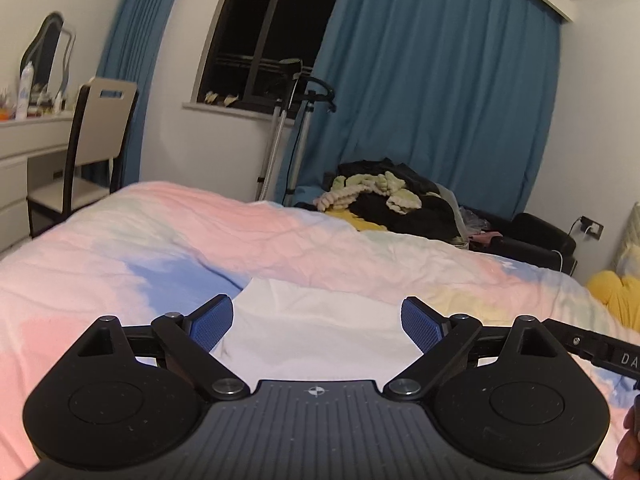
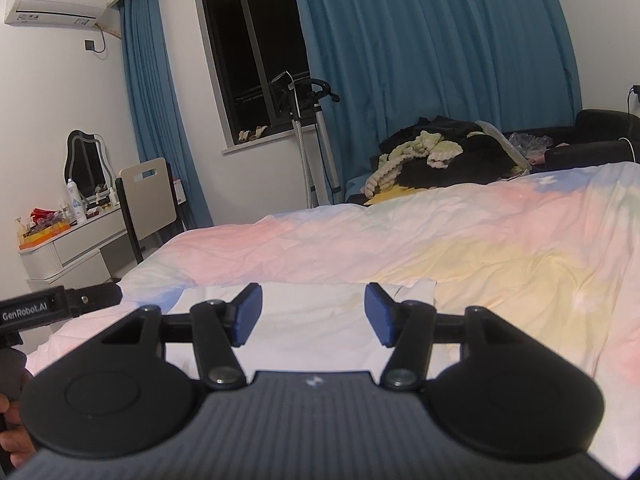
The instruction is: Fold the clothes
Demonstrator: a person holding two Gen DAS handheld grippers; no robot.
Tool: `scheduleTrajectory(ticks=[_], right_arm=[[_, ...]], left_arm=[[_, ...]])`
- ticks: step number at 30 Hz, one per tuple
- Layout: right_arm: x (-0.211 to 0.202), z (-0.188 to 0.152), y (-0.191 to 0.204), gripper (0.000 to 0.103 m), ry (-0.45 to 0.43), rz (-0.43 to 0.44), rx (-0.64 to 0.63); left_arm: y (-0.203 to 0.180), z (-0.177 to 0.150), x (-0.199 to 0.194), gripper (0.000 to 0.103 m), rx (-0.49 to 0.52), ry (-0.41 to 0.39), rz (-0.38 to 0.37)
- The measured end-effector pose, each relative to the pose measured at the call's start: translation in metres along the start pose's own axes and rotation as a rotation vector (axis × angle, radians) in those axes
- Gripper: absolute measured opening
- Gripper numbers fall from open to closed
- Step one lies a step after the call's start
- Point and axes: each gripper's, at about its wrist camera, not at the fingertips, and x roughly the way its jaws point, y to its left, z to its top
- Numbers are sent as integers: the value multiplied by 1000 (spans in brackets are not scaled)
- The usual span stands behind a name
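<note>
Bed [image 1: 120, 248] fills both views; wrinkled pastel cover in pink, blue, yellow. White cloth [image 1: 316, 320] lies flat at near edge of bed, some creases. Left gripper [image 1: 317, 322] over cloth, jaws spread wide, nothing between pads. Right gripper [image 2: 313, 314] beside it over same cloth, jaws apart, pads clear of fabric. Clothes pile [image 2: 440, 160], dark and pale green, at far edge of bed. Room: blue curtains [image 1: 432, 80], dark window [image 2: 248, 44], chair [image 1: 100, 128], dresser [image 2: 76, 240] with mirror, air conditioner [image 2: 56, 4] on wall.
</note>
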Motion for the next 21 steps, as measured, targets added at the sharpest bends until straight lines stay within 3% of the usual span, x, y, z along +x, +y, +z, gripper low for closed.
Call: scheduleTrajectory(ticks=[5,10,13,16,21], right_arm=[[0,-1,0,76,-3,-4,9],[3,-2,-7,92,3,12,74],[8,-4,-19,103,44,60,204],[12,-8,-31,103,80,109,370],[23,-22,-45,103,166,187,617]], left_arm=[[-2,-1,2,93,0,23,-23],[7,-3,11,94,-102,90,-93],[19,-5,16,98,-238,130,-132],[33,-11,22,100,-392,181,-207],[51,-25,42,102,-561,292,-259]])
